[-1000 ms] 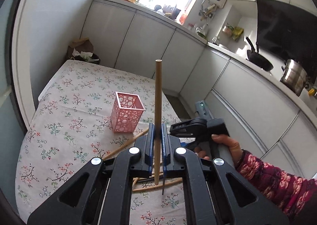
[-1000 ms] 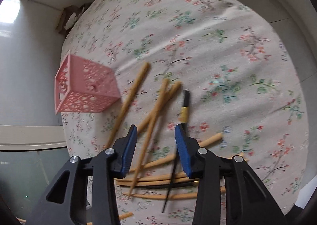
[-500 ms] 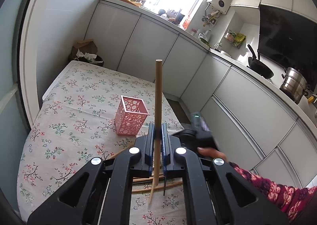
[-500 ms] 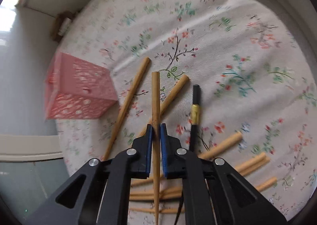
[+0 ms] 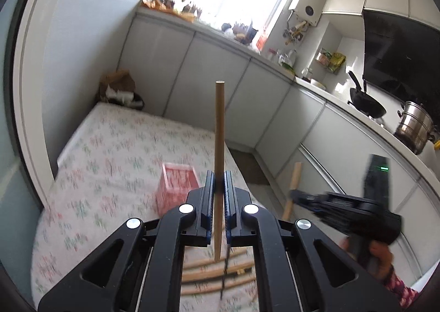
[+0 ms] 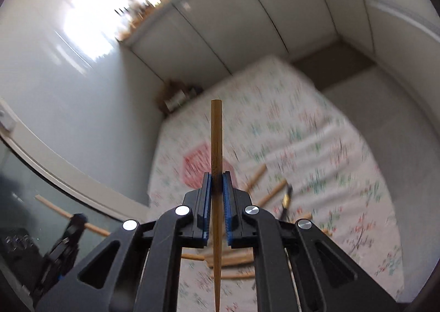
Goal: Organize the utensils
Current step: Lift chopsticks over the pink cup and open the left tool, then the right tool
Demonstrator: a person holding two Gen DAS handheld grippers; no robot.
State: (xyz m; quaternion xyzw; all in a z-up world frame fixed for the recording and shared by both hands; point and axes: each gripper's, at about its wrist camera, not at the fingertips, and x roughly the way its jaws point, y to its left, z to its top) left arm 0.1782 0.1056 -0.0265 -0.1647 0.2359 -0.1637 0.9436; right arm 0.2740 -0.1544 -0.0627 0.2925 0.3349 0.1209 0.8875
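Left gripper (image 5: 219,188) clamped on pale chopstick (image 5: 219,130); right gripper (image 6: 216,188) clamped on darker chopstick (image 6: 216,141).

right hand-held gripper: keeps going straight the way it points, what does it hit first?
Probably the pink perforated plastic basket, standing on the floral tablecloth just beyond the right hand-held gripper; blur leaves depth unclear.

Your left wrist camera sits just behind the left tool (image 5: 219,188), looking forward and slightly down along its fingers toward the kitchen cabinets (image 5: 209,75) and window. Your right wrist camera rides the right tool (image 6: 216,185) the same way, tilted more steeply. Both views share the floral tabletop (image 5: 115,147) and pink basket (image 5: 176,188), and each catches the other tool at its edge.
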